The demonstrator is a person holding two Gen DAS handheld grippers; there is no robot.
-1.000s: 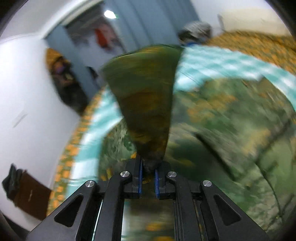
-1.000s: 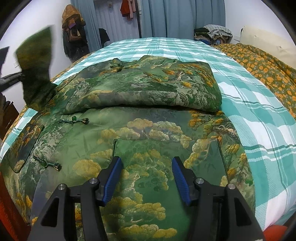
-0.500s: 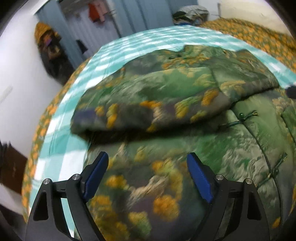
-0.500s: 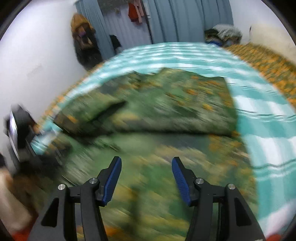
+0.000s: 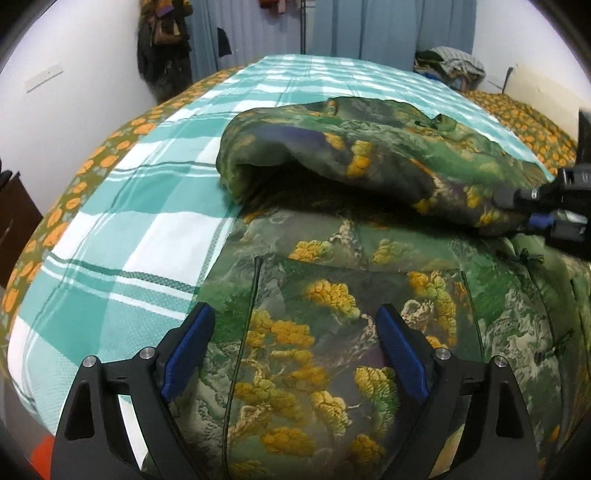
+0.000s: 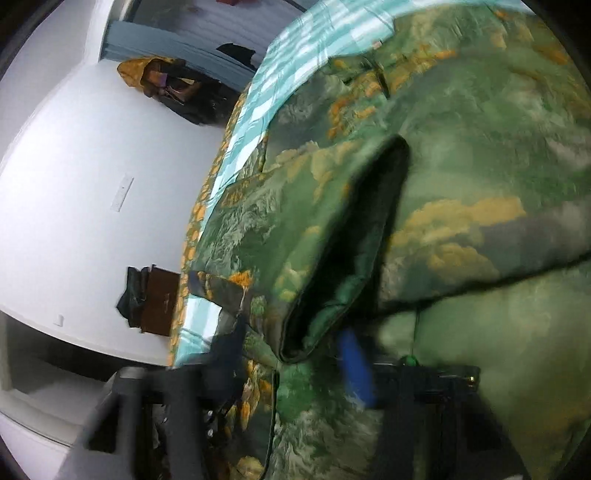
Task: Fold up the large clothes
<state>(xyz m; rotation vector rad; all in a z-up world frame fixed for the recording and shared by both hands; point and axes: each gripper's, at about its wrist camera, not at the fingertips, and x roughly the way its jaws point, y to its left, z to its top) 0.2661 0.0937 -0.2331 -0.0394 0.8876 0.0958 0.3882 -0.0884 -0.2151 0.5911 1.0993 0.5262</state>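
Green brocade with gold trees, the jacket [image 5: 369,295] lies on the bed [image 5: 122,236], partly folded. The left gripper [image 5: 295,350] hangs wide open over its near panel, touching nothing. The right gripper [image 5: 535,214] sits at the folded sleeve's edge (its own view is blurred), so I cannot tell its jaws' state. Teal checked sheet, white walls, blue curtains [image 5: 369,29] behind.

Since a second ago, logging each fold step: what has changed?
The left hand-held gripper let go of the sleeve, now folded across the jacket, and hangs open low over the hem. The right hand-held gripper moved to the sleeve's cuff end. The jacket's body stayed on the bed.
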